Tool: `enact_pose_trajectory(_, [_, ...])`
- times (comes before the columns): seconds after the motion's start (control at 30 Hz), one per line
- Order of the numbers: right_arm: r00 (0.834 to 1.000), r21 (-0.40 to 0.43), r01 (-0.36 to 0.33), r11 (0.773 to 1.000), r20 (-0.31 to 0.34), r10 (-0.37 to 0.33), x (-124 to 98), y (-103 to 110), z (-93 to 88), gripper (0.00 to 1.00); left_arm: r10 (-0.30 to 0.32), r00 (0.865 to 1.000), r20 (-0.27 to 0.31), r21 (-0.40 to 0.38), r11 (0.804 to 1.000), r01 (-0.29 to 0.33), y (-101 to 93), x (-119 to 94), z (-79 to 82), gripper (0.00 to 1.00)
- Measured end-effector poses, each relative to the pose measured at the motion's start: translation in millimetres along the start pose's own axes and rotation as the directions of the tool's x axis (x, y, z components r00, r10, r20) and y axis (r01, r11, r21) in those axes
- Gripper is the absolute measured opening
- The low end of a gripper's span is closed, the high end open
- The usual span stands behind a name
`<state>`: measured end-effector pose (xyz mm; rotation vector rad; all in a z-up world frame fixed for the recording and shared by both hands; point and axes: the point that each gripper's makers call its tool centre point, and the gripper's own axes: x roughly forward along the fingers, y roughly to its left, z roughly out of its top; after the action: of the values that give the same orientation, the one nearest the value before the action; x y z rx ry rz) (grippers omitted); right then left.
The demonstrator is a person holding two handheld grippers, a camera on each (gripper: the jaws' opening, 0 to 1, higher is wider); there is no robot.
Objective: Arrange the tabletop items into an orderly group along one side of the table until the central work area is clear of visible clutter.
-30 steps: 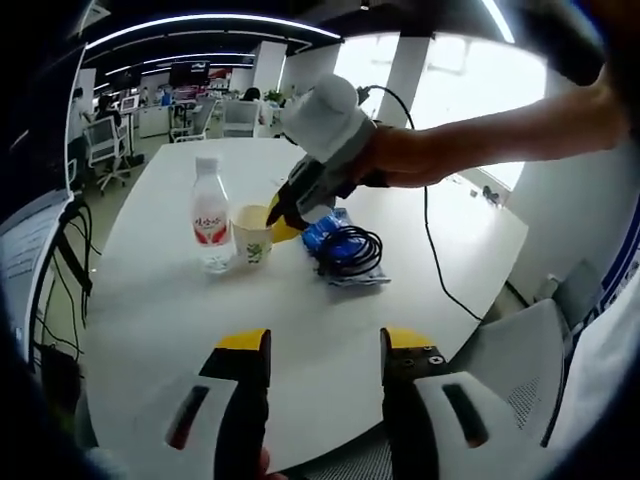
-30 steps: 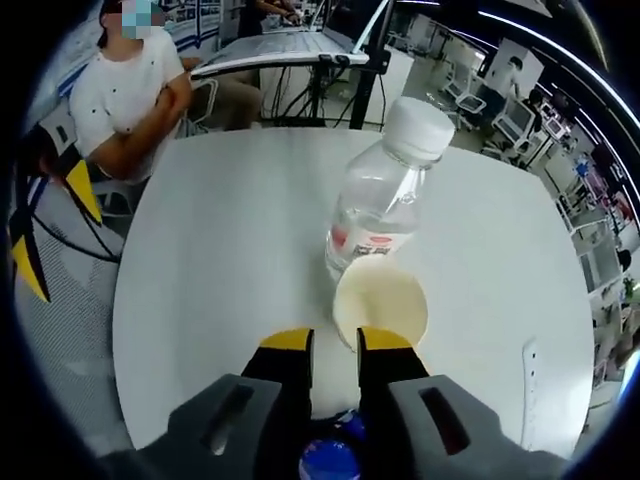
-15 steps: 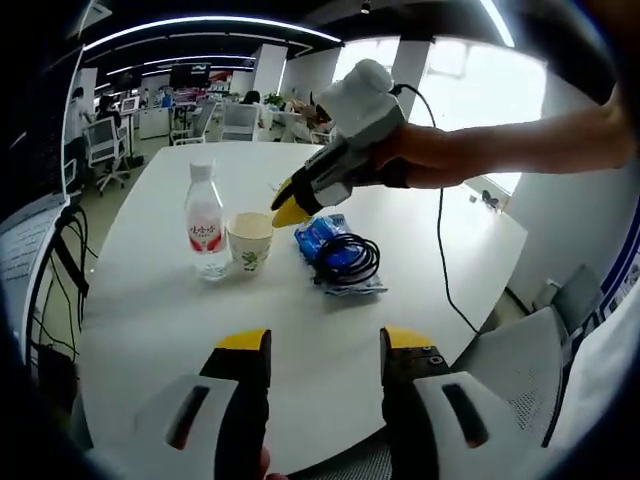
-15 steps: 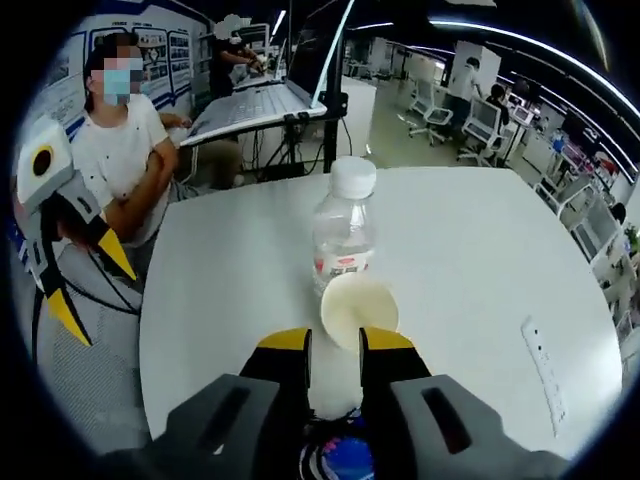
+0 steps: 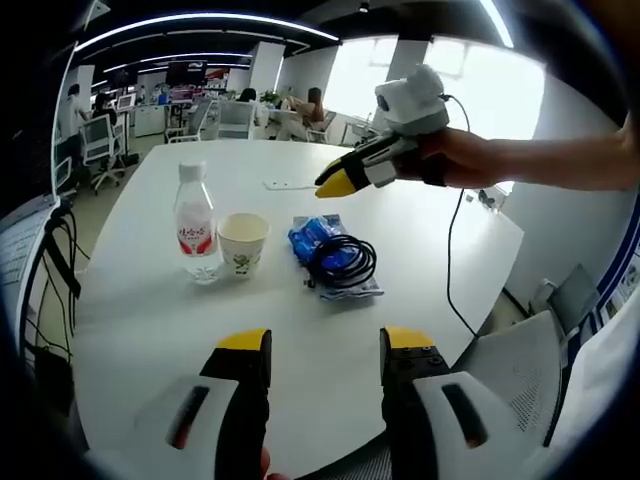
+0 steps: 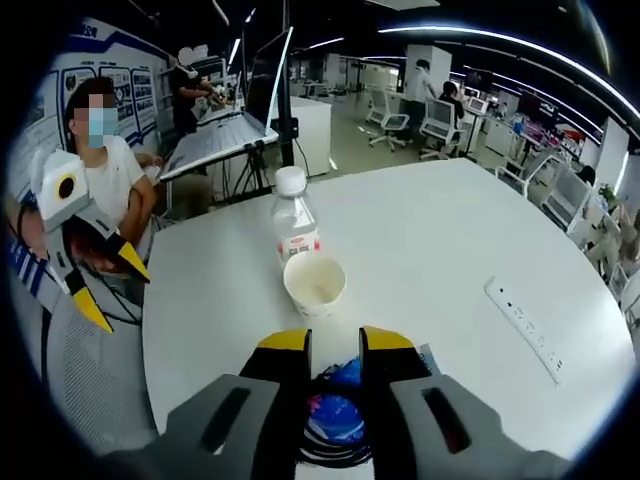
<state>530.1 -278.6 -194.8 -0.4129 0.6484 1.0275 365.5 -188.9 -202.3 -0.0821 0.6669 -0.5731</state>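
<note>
Grey tool (image 5: 325, 345) bodies, yellow-tipped black jaws

Open-plan office around a white bench

The white bench (image 5: 150, 320) is seen under long ceiling light strips (image 5: 200, 22), with bright windows (image 5: 470, 95) set between white pillars (image 5: 268, 65) on the far side. Office chairs (image 5: 100, 140) and desks are ranged across the grey floor (image 6: 360, 140). A tilted desk (image 6: 215, 140) on a dark stand and a poster-covered wall (image 6: 120, 70) are placed nearby.
</note>
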Motion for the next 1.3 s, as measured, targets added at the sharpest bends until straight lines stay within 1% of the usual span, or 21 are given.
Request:
enact_pose_trajectory(0.1, [1.000,0.039,0.020,0.999,0.008,-0.020,-10,-7,-10.7,0.16,-0.008,1.000,0.001,0.001,1.000,0.008,-1.9,3,3.3,0.43])
enact_pose_trajectory(0.23, [0.999,0.075,0.049,0.996,-0.001,-0.049,-23,-15,-30.9,0.16,-0.018,1.000,-0.001,0.007,1.000,0.018,-6.0,8,6.4,0.43])
enact_pose_trajectory(0.37, [0.997,0.127,0.076,0.989,0.004,-0.077,-36,-23,-47.8,0.16,-0.026,1.000,-0.003,0.012,1.000,0.026,-9.4,13,8.9,0.43])
enact_pose_trajectory(0.67, [0.992,0.199,0.129,0.972,-0.032,-0.126,-61,-32,-96.4,0.17,-0.036,0.999,-0.008,0.009,0.999,0.036,-14.6,19,11.1,0.43])
enact_pose_trajectory(0.7, [0.990,0.216,0.139,0.966,-0.036,-0.134,-64,-33,-103.6,0.17,-0.037,0.999,-0.008,0.009,0.999,0.037,-14.9,20,11.3,0.43])
enact_pose_trajectory(0.77, [0.990,0.235,0.141,0.962,-0.037,-0.136,-67,-30,-114.6,0.17,-0.039,0.999,-0.008,0.005,0.999,0.039,-15.5,21,11.9,0.43])
enact_pose_trajectory(0.83, [0.989,0.243,0.147,0.959,-0.052,-0.138,-69,-26,-124.5,0.17,-0.041,0.999,-0.011,0.004,0.999,0.041,-15.4,22,11.8,0.43])
enact_pose_trajectory(1.0, [0.989,0.285,0.145,0.948,-0.062,-0.133,-73,-15,-145.8,0.17,-0.040,0.999,-0.016,0.007,0.999,0.041,-16.4,24,12.8,0.43])
enact_pose_trajectory(1.27, [0.989,0.332,0.147,0.932,-0.062,-0.134,-77,-3,-163.2,0.18,-0.040,0.999,-0.015,0.009,0.999,0.041,-18.8,27,15.9,0.43])
enact_pose_trajectory(1.3, [0.988,0.346,0.157,0.925,-0.062,-0.144,-79,-2,-165.7,0.18,-0.039,0.999,-0.014,0.008,0.999,0.039,-19.0,27,15.9,0.43])
